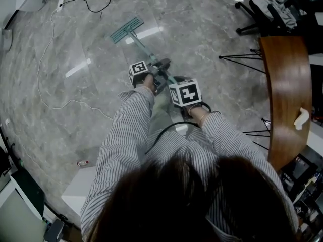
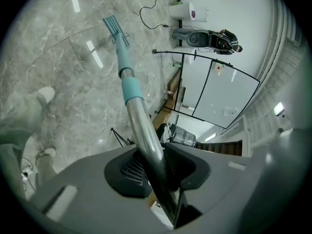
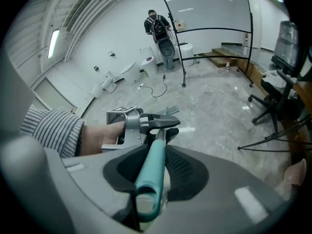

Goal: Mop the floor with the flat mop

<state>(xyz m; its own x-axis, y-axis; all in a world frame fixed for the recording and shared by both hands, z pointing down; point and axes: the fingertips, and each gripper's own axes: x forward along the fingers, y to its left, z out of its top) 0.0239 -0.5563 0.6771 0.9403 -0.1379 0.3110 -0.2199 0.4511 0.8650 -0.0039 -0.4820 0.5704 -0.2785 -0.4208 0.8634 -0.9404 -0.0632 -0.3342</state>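
Both tools are clamping the flat mop (image 1: 144, 46), your left gripper (image 2: 155, 172) squeezing its metal pole, your right gripper (image 3: 148, 177) pinching the teal end, long handle slanting far-left, head lying on the floor (image 1: 60, 84).

One flat mop (image 1: 127, 30), two tools (image 2: 155, 169) (image 3: 150, 177)

We read no words, numbers or brand names in any view. The left marker cube (image 1: 138, 70) and the right marker cube (image 1: 185, 93) bear only black-and-white square patterns. The small floor object (image 1: 83, 163) is too small to read.
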